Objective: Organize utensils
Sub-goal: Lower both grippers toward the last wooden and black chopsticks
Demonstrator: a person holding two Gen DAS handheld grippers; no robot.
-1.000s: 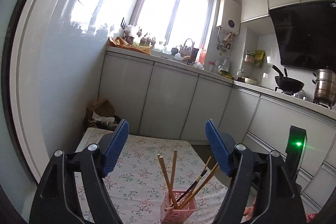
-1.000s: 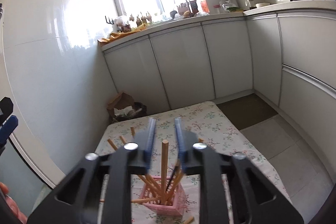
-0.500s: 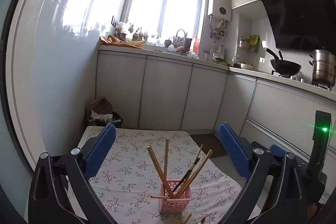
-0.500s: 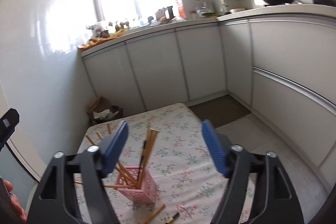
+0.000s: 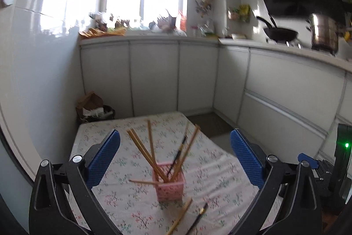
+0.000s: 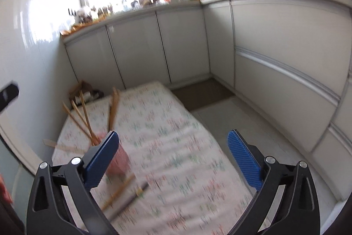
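Your left hand-held gripper (image 5: 175, 155) stands spread as wide as it goes, its blue ribbed pads empty; through the gap, in the lower middle of the left wrist view, you see the small pink perforated plastic basket (image 5: 169, 185) standing upright on the bench covered by a white floral cloth (image 5: 215, 171). Several light wooden chopsticks (image 5: 143, 151) and one dark chopstick (image 5: 179, 152) lean out of the basket in different directions, and one wooden stick lies across its rim, pointing to the left of the frame. Just in front of the basket, toward the bottom edge, a loose wooden chopstick (image 5: 180, 216) and a loose black chopstick with a gold band (image 5: 198, 217) lie flat on the cloth, side by side. Your right hand-held gripper (image 6: 172, 153) has just been opening and now gapes wide with nothing between its pads. In its blurred view the pink basket (image 6: 120, 161) sits at lower left, partly behind the left pad, with the two loose sticks below it.
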